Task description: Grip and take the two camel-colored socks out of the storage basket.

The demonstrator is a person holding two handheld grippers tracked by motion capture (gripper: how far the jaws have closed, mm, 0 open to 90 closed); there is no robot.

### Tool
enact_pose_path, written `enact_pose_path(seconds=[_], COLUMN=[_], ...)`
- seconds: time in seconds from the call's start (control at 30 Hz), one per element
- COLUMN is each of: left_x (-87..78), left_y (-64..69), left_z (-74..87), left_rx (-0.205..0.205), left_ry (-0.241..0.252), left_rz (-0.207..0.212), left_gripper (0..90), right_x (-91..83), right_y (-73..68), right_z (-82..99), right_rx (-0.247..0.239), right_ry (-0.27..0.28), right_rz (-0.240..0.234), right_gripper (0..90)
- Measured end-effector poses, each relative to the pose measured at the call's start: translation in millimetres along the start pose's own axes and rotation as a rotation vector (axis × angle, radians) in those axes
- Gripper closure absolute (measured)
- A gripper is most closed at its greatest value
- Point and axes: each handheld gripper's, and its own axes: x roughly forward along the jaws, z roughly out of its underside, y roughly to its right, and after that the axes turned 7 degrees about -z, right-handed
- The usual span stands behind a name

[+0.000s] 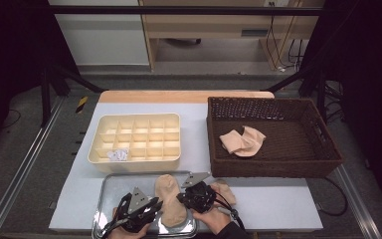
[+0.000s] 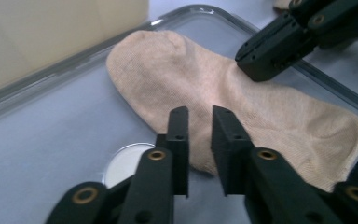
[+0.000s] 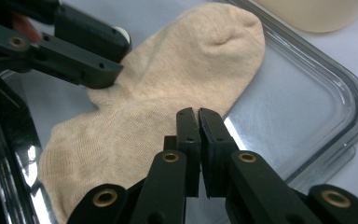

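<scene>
Pretty dim setup overall, the light mostly lands on the pale grey rectangular tabletop (image 1: 278, 204), which has a light wooden strip (image 1: 184, 96) along its far edge. Grey floor (image 1: 30, 149) all around, with long silver metal rails (image 1: 20, 169) running down both sides of the table. Black drapes or panels (image 1: 10, 45) close off the left and right. A black horizontal bar (image 1: 179, 10) crosses the top. Behind that there's a white wall panel (image 1: 104, 40) and light wooden furniture (image 1: 204, 25), plus some black cables (image 1: 283, 45) dangling on the right.
</scene>
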Motion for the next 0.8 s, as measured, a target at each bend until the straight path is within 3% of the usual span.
enact_pose_path(seconds=[0.13, 0.37, 0.5, 0.7, 0.8], left_x=[3.5, 8.4, 8.7, 1.2, -4.8], left_y=[-0.7, -0.8, 0.3, -5.1, -6.7], left_z=[-0.8, -4.4, -5.2, -5.6, -4.9], left_rx=[0.009, 0.003, 0.001, -0.041, -0.062], left_ry=[-0.007, -0.007, -0.008, 0.019, 0.032], left_rz=[0.001, -0.002, 0.001, 0.02, 0.029], left_gripper=[87.8, 87.5, 84.1, 69.0, 63.1], right_x=[-4.9, -5.4, -6.5, -20.0, -18.3], right_y=[-1.1, -4.4, -6.8, -1.6, 2.8], right_z=[0.6, 9.8, 10.5, 0.3, -7.3], right_rx=[0.002, 0.028, 0.019, 0.019, 0.024], right_ry=[0.015, 0.007, 0.01, 0.093, 0.118], right_rz=[-0.011, -0.042, -0.041, -0.01, 0.017], right_gripper=[87.8, 86.5, 83.3, 76.0, 73.1])
